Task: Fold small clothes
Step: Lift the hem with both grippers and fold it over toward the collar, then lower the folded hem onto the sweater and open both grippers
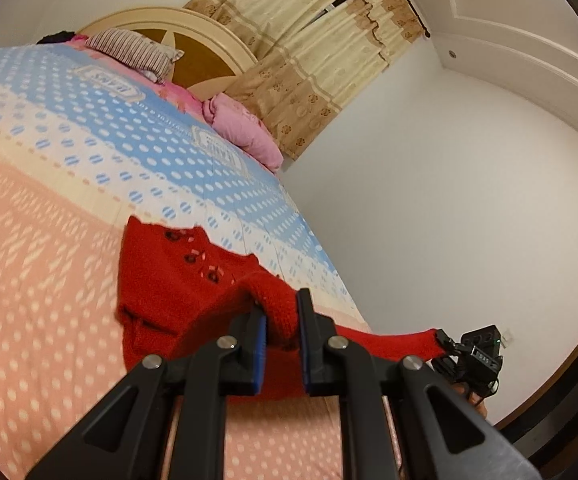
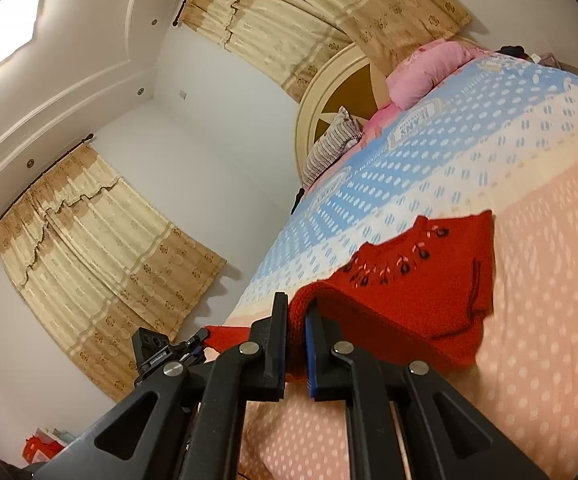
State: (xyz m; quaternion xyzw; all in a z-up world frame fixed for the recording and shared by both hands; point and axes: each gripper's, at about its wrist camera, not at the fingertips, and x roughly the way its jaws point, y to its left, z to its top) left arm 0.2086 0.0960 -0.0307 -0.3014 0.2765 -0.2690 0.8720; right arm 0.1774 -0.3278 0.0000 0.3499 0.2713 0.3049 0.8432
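Both tongs are clenched on the red sweater (image 1: 177,280): left tongs (image 1: 282,316) and right tongs (image 2: 297,316) each pinch an edge, lifting it off the bed (image 1: 49,240), far part resting there

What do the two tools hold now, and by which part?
Both hold the red knitted sweater by its near edge: left tool and right tool each clamp a fold of it.

A bed (image 1: 49,200) with a dotted blue-and-peach cover carries a striped pillow (image 1: 137,52) and pink bedding (image 1: 241,128); beige curtains (image 1: 309,60) hang behind.
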